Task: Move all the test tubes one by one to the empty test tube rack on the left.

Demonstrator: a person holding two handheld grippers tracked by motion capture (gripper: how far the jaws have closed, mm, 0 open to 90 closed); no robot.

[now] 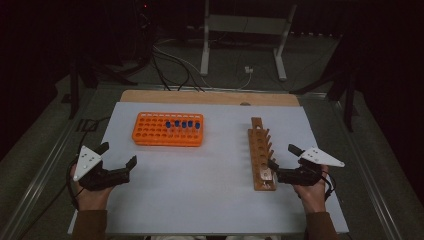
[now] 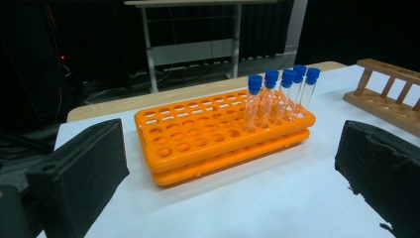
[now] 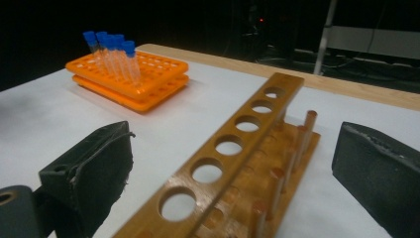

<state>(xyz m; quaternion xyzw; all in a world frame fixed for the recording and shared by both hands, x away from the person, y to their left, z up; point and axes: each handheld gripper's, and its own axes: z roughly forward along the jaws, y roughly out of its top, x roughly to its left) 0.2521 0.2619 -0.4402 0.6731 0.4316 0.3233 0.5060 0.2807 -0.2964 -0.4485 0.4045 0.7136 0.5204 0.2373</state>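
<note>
Holding both hand-held grippers wide, left [image 1: 119,156] and right [image 1: 281,156], we approach the capped tubes [image 1: 183,124] squarely, away from the wooden rack [image 1: 260,152].

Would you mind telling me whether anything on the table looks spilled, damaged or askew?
Nothing stands out: the blue-capped tubes stand upright in the orange rack, the wooden rack sits flat with holes empty, and nothing is spilled.

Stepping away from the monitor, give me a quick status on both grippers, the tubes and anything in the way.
Left gripper and right gripper open, empty. Five blue-capped tubes upright in orange rack; wooden rack empty. Nothing blocking.
</note>
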